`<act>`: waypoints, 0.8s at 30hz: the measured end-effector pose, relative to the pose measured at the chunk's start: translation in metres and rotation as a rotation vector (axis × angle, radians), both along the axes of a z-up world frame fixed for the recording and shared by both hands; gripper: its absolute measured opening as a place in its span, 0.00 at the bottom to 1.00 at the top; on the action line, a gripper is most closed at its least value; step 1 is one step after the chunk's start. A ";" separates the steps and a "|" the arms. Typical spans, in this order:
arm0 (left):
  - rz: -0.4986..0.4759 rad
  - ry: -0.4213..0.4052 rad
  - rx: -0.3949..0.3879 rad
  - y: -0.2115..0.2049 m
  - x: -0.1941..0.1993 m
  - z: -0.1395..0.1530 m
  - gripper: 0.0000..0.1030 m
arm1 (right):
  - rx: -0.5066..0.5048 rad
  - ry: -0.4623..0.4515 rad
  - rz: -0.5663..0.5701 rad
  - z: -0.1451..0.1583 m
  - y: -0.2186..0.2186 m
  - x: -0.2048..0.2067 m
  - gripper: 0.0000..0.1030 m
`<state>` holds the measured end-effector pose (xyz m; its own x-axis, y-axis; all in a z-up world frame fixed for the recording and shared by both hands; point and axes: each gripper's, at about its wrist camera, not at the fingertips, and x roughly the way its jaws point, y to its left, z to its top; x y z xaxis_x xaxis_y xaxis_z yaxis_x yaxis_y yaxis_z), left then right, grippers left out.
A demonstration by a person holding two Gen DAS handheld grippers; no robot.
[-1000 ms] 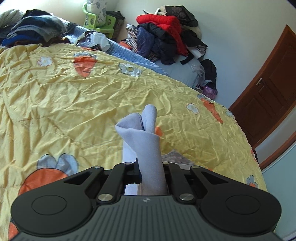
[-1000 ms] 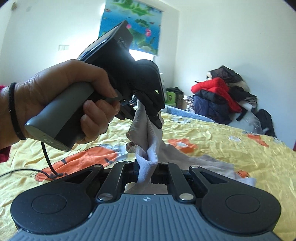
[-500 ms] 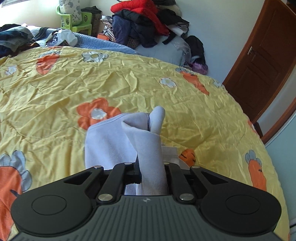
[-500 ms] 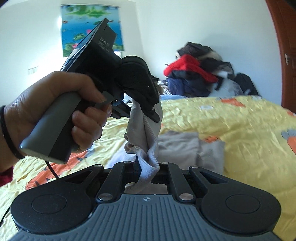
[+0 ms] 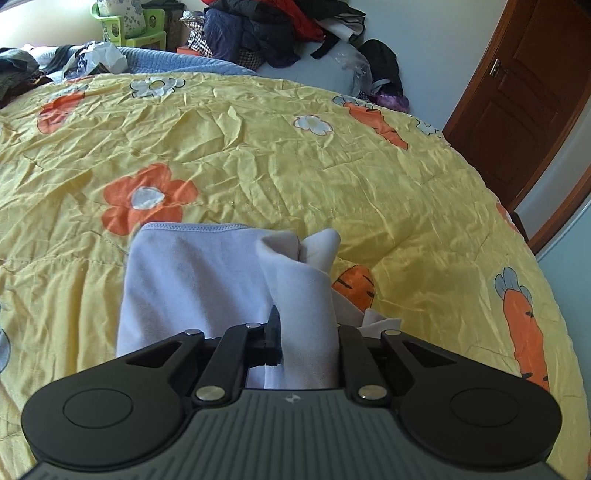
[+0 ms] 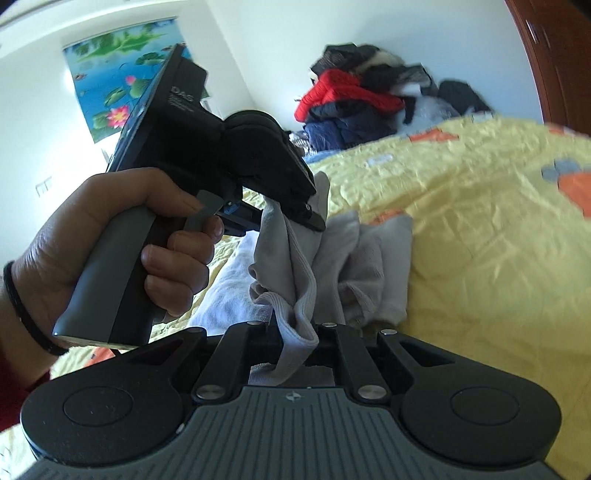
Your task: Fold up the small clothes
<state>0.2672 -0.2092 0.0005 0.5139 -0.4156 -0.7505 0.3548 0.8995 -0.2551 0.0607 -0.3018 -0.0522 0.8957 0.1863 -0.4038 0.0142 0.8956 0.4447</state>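
Holding one pale grey garment [image 5: 306, 314] off the bed with both my tongs, each clamped narrow on a bunched edge.

My left gripper [image 5: 306, 339] pinches a rolled fold that sticks up past its jaws, and the rest lies flat on the yellow bedspread [image 5: 258, 166] just ahead. From my right gripper [image 6: 299, 332] I see a ribbed hem caught between the jaws, cloth running up to the left gripper [image 6: 310, 218], which my left hand [image 6: 110, 236] grips by the handle. More grey cloth lies crumpled just beyond. A green basket [image 5: 147, 22] far off holds a patterned bundle; a heap of clothes [image 6: 362, 99] sits beyond the bed.
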 end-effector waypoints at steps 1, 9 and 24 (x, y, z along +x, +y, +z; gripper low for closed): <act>0.001 0.002 -0.008 -0.001 0.002 0.000 0.11 | 0.024 0.006 -0.001 -0.002 -0.003 -0.001 0.11; 0.071 -0.104 -0.063 -0.006 0.011 0.011 0.65 | 0.225 0.065 0.005 -0.019 -0.022 0.000 0.13; 0.144 -0.209 0.011 0.073 -0.022 0.018 0.76 | 0.280 0.104 -0.012 -0.019 -0.052 -0.022 0.42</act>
<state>0.2449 -0.1366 0.0182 0.7119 -0.3192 -0.6256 0.2665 0.9469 -0.1798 0.0391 -0.3536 -0.0714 0.8551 0.2930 -0.4278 0.0826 0.7375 0.6703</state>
